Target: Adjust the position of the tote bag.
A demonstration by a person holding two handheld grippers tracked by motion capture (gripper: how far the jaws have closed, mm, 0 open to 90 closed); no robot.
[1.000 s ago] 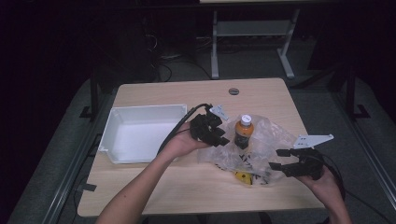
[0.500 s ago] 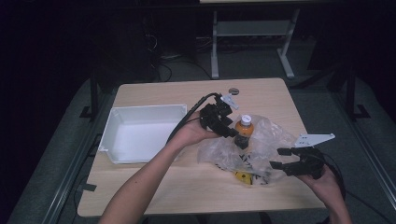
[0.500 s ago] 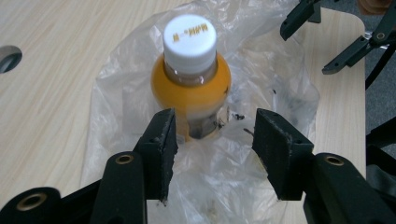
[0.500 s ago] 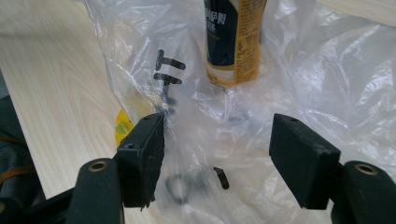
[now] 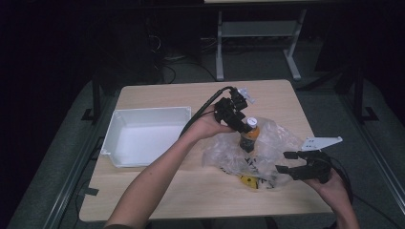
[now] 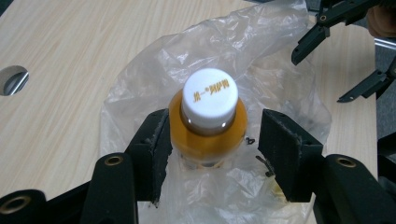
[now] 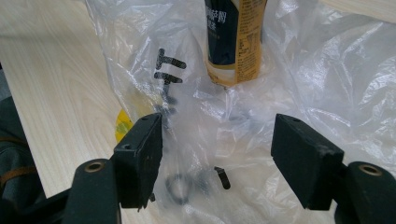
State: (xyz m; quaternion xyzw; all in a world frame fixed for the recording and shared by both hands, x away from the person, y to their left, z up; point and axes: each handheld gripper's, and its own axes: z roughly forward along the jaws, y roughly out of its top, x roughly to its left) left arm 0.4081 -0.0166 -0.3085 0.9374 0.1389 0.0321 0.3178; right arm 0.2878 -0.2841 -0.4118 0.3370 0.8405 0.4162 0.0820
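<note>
Two tools open, left tool straddling bottle, just released

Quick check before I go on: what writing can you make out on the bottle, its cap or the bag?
Bottle cap: a gold line of small characters, too blurred to read.
Bottle label: columns of fine print, too small to read.
Plastic bag: bold black marker strokes, creased; cannot tell what they spell.
No number or brand is legible.
</note>
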